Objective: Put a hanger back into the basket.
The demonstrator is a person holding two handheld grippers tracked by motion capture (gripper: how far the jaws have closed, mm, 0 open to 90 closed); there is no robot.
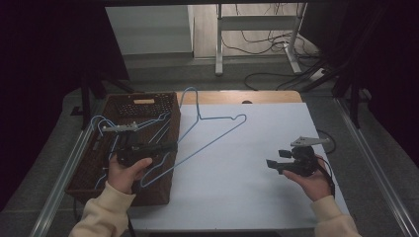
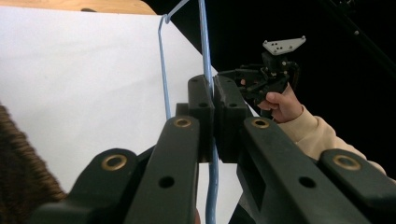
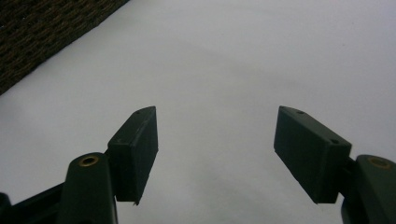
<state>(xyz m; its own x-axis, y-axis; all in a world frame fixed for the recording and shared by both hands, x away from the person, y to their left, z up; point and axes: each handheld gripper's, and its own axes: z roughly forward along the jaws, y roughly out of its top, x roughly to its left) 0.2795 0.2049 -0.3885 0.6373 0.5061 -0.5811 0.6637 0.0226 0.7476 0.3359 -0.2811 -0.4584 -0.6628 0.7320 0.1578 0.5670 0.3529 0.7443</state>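
Clearly, left gripper (image 2: 213,100) clamps the blue hanger (image 2: 206,51).

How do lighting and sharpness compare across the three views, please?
High view: white table bright, surroundings nearly black, wire hanger sharp. Left gripper view: the hanger is crisp, near jaws soft. Right gripper view: even light, open right gripper slightly blurred.

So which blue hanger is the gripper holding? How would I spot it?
Find the brown woven basket at the table's left edge. Several blue wire hangers lie in it, but one hanger sticks out over its right rim onto the white tabletop. That one is pinched in the left gripper, unlike those lying inside the basket.
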